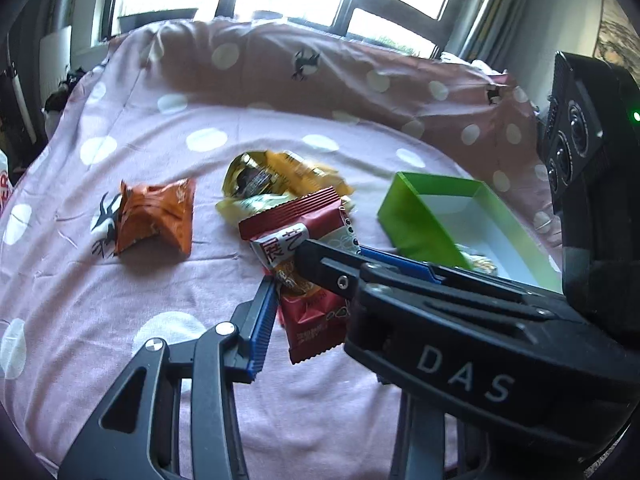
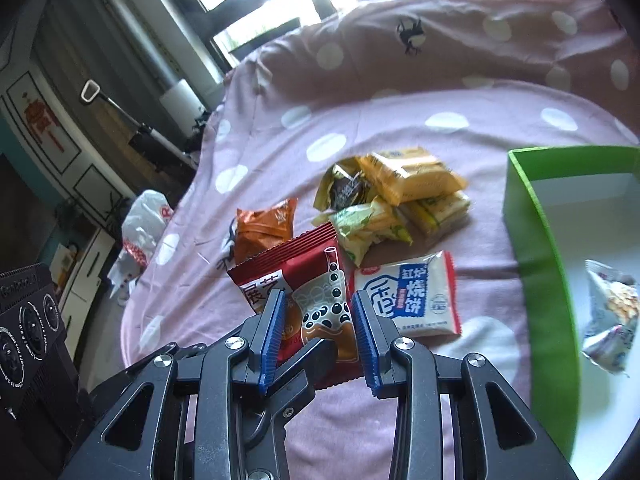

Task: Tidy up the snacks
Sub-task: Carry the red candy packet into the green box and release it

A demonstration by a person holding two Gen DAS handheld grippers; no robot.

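My right gripper [image 2: 318, 326] was spread partway, its two blue ribbed pads [image 2: 274, 330] standing either side of the red snack packet [image 2: 304, 280] without clamping it; the packet, printed with a bubble-tea cup, lay flat on the pink polka-dot bedsheet [image 2: 440, 408]. In the left wrist view, that same right gripper [image 1: 320, 264] crossed the frame from the right with its body marked "DAS", sitting over the red snack packet [image 1: 304, 264]. Of my left gripper [image 1: 280, 312], only one blue pad [image 1: 260, 328] was visible beside the packet's left edge; the other finger was hidden behind the right gripper, so I could not tell how wide it was set. Just right of the red packet lay a white biscuit packet [image 2: 412, 296] with blue Chinese lettering and red ends. Beyond these sat a pile of yellow and pale green packets [image 2: 404, 200] with a dark gold wrapper [image 2: 344, 190] against it, and to the left an orange packet [image 2: 264, 228] lay apart. The green box [image 2: 536, 264] stood at the right, open, with white inside walls and one pale snack bag [image 2: 610, 316] lying in it. A white plastic bag [image 2: 142, 228] rested on the floor beside the bed.
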